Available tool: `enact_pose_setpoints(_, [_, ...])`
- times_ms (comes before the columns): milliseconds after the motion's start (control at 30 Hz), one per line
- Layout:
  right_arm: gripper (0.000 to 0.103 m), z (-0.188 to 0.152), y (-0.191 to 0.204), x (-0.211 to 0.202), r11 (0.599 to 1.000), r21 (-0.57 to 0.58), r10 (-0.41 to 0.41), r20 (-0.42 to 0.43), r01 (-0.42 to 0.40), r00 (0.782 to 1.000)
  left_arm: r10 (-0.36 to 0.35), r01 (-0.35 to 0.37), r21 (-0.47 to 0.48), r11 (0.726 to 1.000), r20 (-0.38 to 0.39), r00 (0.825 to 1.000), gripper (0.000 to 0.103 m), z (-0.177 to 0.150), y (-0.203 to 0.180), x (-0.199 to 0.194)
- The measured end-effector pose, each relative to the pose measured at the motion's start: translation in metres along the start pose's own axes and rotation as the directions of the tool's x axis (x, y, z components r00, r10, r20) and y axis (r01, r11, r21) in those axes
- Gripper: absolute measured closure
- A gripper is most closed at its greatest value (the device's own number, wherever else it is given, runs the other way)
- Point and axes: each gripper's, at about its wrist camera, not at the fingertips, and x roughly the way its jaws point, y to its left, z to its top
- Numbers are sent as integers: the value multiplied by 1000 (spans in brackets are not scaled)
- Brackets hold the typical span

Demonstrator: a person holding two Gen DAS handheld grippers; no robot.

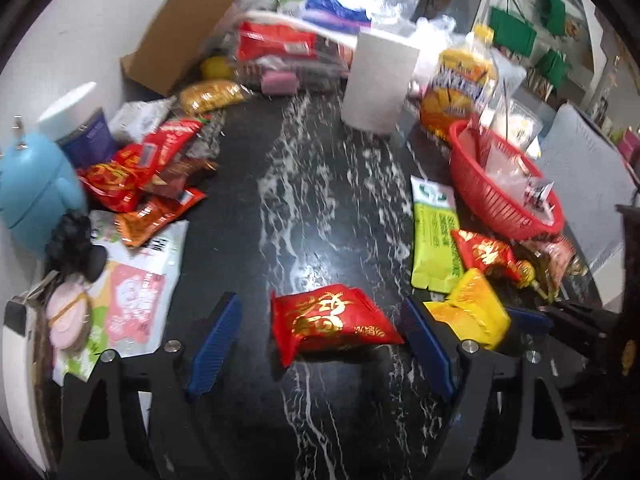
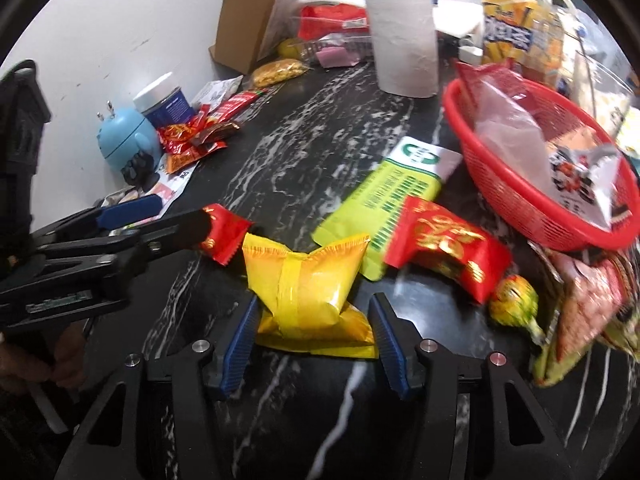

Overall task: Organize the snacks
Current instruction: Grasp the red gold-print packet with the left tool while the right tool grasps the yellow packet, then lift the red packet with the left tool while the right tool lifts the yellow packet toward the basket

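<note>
While snacks crowd it, the black marble table point(image 1: 304, 208) meets a white wall point(image 2: 120, 20).

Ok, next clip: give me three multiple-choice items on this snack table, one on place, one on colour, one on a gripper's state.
1. Where is the red plastic mesh basket?
A. on the dark marbled table
B. on the floor
C. inside the cardboard box

2. What colour is the crinkled foil snack packet between the right gripper fingers?
A. blue
B. yellow
C. white

3. How does the left gripper stand around the red gold-printed snack packet?
A. shut on it
B. open, pads clear of it
C. holding the white paper roll

Key: 1 A, its base rests on the tabletop; 2 B, yellow foil throughout; 3 B, gaps show at both pads.
</note>
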Motion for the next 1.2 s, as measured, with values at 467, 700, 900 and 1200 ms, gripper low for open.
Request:
enact_pose_setpoints(467, [48, -18, -6, -15, 1000, 29, -11, 1, 11, 1000, -60, 61, 8, 998, -48, 997, 45, -9, -6, 17])
enact_pose_setpoints(700, [52, -26, 1, -25, 1000, 23, -17, 14, 16, 1000, -106, 107, 20, 994, -53, 993, 47, -22, -13, 4])
enact_pose_setpoints(900, [55, -39, 1, -32, 999, 43, -16, 16, 15, 1000, -105, 107, 34, 994, -57, 993, 47, -42, -22, -10])
enact_pose_setpoints(1200, [35, -46, 2, -42, 995, 98, -36, 53, 30, 998, -68, 70, 28, 997, -56, 996, 44, -52, -20, -15])
